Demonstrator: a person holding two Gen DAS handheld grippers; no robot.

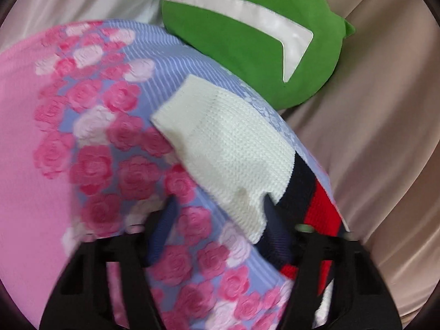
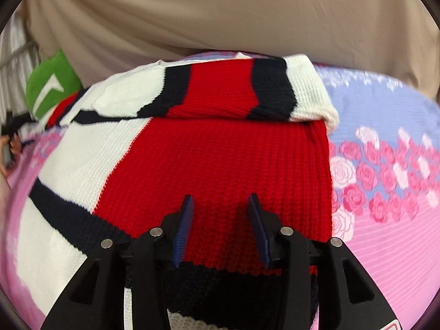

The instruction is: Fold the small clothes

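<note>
A knit sweater in red, white and navy lies on a bed sheet with pink roses; a striped sleeve is folded across its far end. My right gripper is open just above the red panel, holding nothing. In the left wrist view the sweater's white knit sleeve end lies on the rose sheet, with navy and red bands to its right. My left gripper is open, its right finger at the white edge, with nothing pinched.
A green cushion with a white stripe rests beyond the sweater and also shows in the right wrist view. Beige fabric covers the far side and the right side.
</note>
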